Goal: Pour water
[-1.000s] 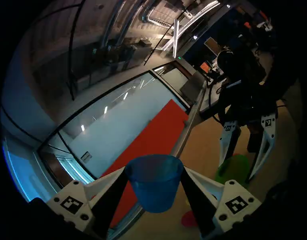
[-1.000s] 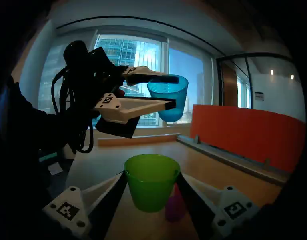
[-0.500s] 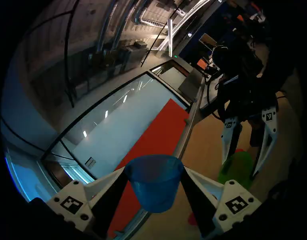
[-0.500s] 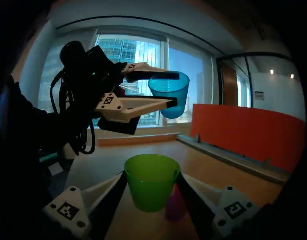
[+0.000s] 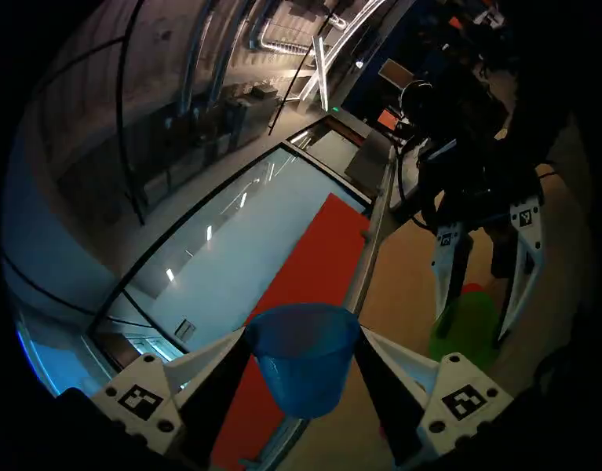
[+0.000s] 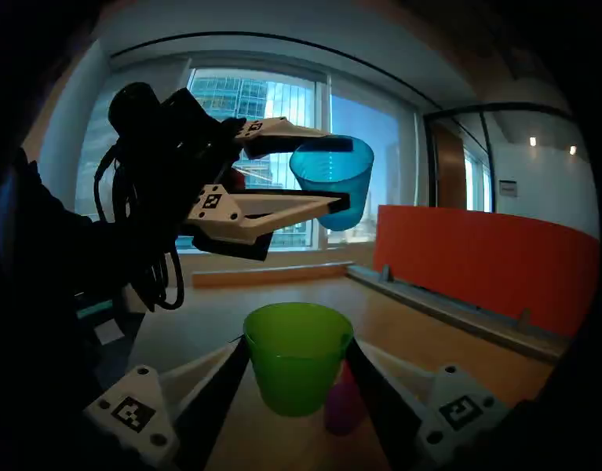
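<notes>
Blue cup (image 6: 332,184) sits pinched between the fingers of our left gripper (image 5: 303,339), above the green cup (image 6: 297,361) that our right gripper (image 6: 297,347) clamps over the surface (image 6: 410,330).

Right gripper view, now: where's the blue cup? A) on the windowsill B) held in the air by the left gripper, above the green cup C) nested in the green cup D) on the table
B: the left gripper clamps the blue cup in mid-air, well above the green cup.
</notes>
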`<act>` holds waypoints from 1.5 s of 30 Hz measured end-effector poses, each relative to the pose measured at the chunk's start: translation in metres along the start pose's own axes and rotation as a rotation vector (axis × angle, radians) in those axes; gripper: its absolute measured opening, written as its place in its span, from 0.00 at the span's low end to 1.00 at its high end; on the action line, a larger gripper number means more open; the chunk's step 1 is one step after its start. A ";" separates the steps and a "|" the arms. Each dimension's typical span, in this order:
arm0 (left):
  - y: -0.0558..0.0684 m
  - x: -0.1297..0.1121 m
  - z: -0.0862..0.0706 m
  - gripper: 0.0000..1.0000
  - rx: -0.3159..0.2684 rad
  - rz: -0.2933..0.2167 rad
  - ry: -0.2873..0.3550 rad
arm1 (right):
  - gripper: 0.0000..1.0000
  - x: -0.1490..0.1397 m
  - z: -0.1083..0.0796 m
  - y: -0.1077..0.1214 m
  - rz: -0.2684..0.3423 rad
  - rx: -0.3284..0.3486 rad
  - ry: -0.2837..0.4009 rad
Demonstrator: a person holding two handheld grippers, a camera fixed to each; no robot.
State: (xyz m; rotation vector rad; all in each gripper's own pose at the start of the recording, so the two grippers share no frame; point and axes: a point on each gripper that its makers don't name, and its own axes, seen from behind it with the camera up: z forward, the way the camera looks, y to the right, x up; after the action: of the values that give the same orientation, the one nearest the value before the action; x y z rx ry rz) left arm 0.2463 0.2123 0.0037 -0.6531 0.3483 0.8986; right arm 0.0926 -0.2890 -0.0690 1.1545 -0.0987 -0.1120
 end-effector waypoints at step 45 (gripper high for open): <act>0.000 0.021 0.003 0.88 0.012 0.170 0.040 | 0.89 0.002 -0.002 0.007 0.001 -0.017 0.010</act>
State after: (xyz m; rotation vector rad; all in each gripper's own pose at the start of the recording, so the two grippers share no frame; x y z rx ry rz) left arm 0.2589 0.2270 -0.0050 -0.6375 0.4496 1.0453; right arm 0.0948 -0.2846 -0.0631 1.1383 -0.0894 -0.1066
